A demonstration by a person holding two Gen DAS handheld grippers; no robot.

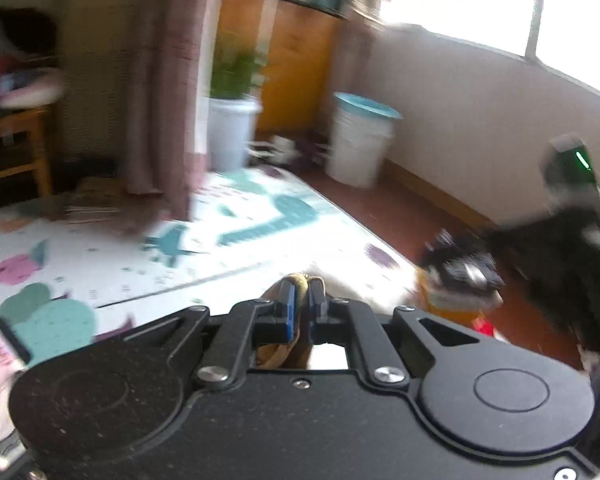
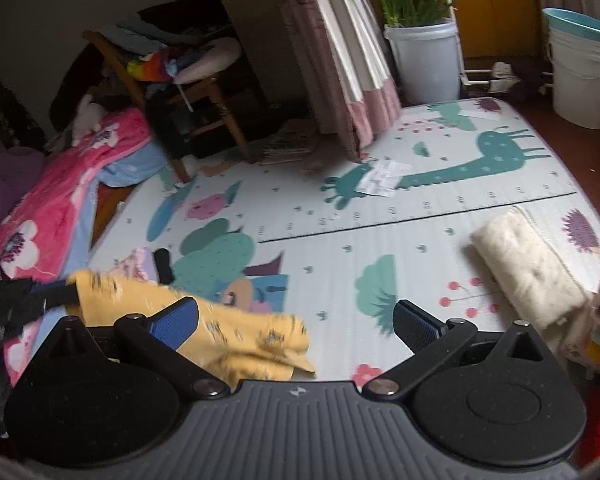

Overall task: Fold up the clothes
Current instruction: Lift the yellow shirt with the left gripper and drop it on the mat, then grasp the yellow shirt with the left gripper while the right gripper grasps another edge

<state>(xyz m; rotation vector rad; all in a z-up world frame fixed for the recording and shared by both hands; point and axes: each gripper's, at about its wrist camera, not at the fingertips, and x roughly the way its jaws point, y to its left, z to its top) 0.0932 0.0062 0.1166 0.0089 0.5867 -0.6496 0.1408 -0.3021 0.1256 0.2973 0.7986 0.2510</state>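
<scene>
Left gripper (image 1: 303, 285): jaws drawn nearly together, blue pads (image 1: 287, 312) pinching a fold of yellow cloth (image 1: 300, 280) between them. Seen in its own camera, heavily blurred. In the right wrist view it shows at far left, dark and smeared.

Right gripper (image 2: 296, 320): jaws spread wide, blue pads (image 2: 176, 326) facing inward, nothing between them. Held low, pointing forward.
</scene>
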